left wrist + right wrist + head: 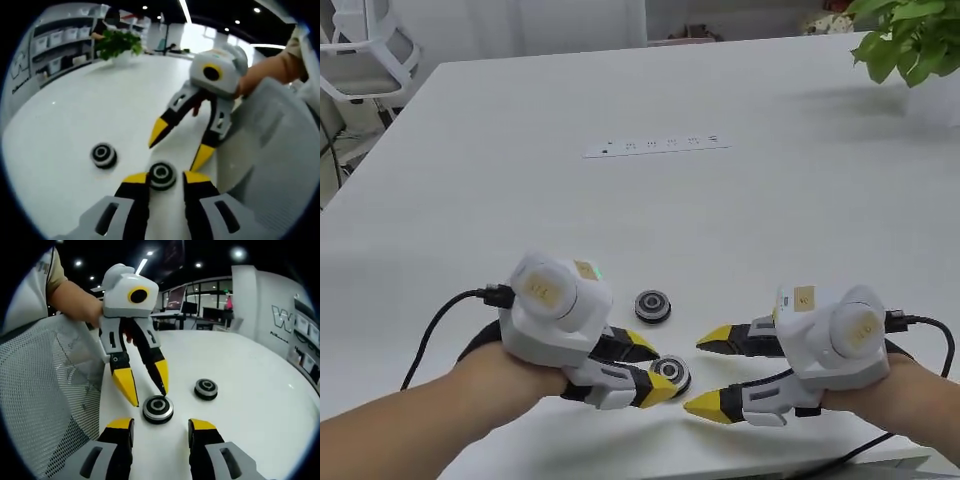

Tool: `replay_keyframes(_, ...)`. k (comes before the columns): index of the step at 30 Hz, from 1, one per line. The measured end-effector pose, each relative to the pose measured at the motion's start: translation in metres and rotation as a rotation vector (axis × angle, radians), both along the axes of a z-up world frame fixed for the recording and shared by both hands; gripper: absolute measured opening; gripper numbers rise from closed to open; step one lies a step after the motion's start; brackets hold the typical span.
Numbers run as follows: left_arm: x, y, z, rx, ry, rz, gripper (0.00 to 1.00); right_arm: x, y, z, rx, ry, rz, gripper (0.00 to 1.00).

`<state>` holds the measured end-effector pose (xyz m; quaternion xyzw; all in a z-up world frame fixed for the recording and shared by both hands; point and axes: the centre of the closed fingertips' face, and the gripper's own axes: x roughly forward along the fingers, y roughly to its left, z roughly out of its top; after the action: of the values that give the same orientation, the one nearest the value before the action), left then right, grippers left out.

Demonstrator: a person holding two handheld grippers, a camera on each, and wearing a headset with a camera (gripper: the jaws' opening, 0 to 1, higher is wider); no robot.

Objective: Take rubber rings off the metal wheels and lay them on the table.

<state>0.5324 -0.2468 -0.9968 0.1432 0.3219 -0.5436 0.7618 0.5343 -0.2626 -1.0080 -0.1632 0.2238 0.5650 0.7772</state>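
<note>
Sitting between left gripper (166, 178) tips: one wheel (162, 174).

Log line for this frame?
left tongs open, straddling near wheel | right tongs open, pointing at it | far wheel loose on table

White table (800, 220) with a ringed wheel (652, 306), a second wheel (670, 371), perhaps a socket strip (657, 146).

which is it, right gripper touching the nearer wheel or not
Apart: in the right gripper view, bare table shows between the right gripper's open jaws and the nearer wheel.
</note>
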Motion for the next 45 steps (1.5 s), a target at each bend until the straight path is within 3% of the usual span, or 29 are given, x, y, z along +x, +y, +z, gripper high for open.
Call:
replay_keyframes(7, 0.003, -0.001, -0.003, 0.014, -0.024, -0.008, 0.21, 0.001, -0.002, -0.001, -0.001, 0.002, -0.005, 0.41)
replay_keyframes(16, 0.001, -0.006, -0.006, 0.053, -0.11, -0.065, 0.19, 0.003, 0.0, -0.002, 0.002, 0.004, -0.002, 0.4)
replay_keyframes(24, 0.005, -0.004, -0.006, 0.035, -0.11, -0.04, 0.16, 0.003, 0.005, -0.004, -0.002, 0.009, 0.021, 0.4)
replay_keyframes(36, 0.004, -0.003, -0.006, 0.04, -0.147, -0.009, 0.14, 0.004, 0.011, -0.01, -0.014, 0.015, 0.057, 0.36)
replay_keyframes(41, 0.004, -0.002, -0.006, 0.035, -0.157, 0.002, 0.14, 0.006, 0.013, -0.01, 0.016, 0.049, 0.042, 0.32)
replay_keyframes(45, 0.004, -0.003, -0.006, 0.033, -0.162, 0.005, 0.14, 0.005, 0.015, -0.011, 0.01, 0.057, 0.045, 0.28)
